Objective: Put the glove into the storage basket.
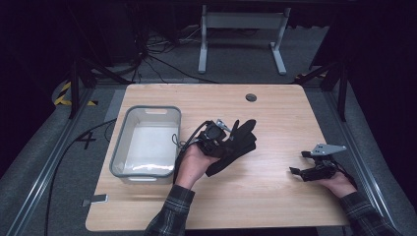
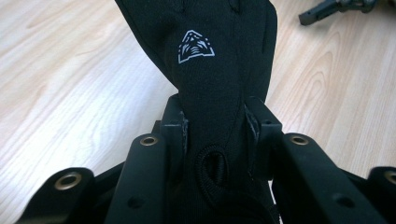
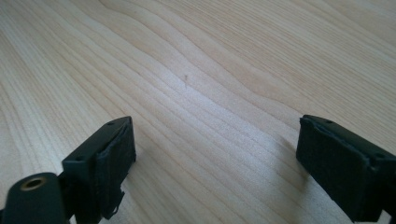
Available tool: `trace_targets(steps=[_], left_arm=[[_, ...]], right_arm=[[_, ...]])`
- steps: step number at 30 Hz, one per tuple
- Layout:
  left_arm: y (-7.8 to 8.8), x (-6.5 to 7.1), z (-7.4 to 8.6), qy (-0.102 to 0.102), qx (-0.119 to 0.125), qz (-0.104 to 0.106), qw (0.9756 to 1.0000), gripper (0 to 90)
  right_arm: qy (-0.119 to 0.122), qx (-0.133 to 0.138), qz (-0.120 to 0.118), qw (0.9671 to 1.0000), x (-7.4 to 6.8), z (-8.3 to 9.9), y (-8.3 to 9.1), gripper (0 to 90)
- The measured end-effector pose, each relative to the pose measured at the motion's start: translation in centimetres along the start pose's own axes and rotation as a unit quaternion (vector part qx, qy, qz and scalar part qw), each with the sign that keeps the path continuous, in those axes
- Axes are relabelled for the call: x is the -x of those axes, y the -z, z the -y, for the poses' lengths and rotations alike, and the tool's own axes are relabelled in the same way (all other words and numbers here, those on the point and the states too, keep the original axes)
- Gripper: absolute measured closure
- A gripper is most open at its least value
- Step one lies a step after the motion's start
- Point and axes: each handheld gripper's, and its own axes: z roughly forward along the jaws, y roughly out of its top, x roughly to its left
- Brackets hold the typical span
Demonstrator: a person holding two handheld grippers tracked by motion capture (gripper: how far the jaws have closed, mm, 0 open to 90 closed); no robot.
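Near the middle of the pale wooden table (image 1: 275,113), with its long wavy grain, the left tongs (image 1: 227,133) are clamped on a black glove (image 1: 236,145). The glove is soft, matte fabric with a small white three-cornered emblem on its back. In the left gripper view its narrow cuff end is squeezed between the two padded black jaws, and the wider hand part reaches away past their tips. In the high view the glove's fingers fan out to the right and far side of the tongs, and a loose part hangs toward the near side. Just left of that hand stands a grey plastic tub (image 1: 120,150), rectangular with rounded corners and a pale inside. At the right near side the right tongs (image 1: 298,162) lie low over bare wood, well apart from the glove, their foam-faced jaws spread wide with nothing between them
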Motion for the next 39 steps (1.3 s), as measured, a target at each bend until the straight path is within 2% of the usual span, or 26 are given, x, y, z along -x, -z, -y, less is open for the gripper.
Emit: trace_targets(steps=[11, 17, 25, 30, 33, 34, 39], left_arm=[[2.8, -1.3, 0.9, 0.019, 0.018, -0.027, 0.9993, 66.7], [4.6, -2.0, 1.5, 0.032, 0.029, -0.047, 0.9980, 66.7], [6.1, -3.0, 2.4, 0.050, 0.038, -0.062, 0.9961, 66.6], [7.3, -3.8, 3.3, 0.062, 0.044, -0.079, 0.9939, 66.7], [8.0, -4.4, 4.0, 0.076, 0.048, -0.093, 0.9916, 66.7], [8.0, -4.4, 4.0, 0.076, 0.048, -0.093, 0.9916, 66.7], [9.3, -5.2, 5.1, 0.093, 0.057, -0.110, 0.9879, 66.6]], right_arm=[[0.000, 0.000, 0.000, 1.0000, 0.0, 0.0, 0.0, 12.3], [0.000, 0.000, 0.000, 1.0000, 0.0, 0.0, 0.0, 12.3], [0.000, 0.000, 0.000, 1.0000, 0.0, 0.0, 0.0, 12.3], [0.000, 0.000, 0.000, 1.0000, 0.0, 0.0, 0.0, 12.3], [0.000, 0.000, 0.000, 1.0000, 0.0, 0.0, 0.0, 12.3], [0.000, 0.000, 0.000, 1.0000, 0.0, 0.0, 0.0, 12.3], [0.000, 0.000, 0.000, 1.0000, 0.0, 0.0, 0.0, 12.2]])
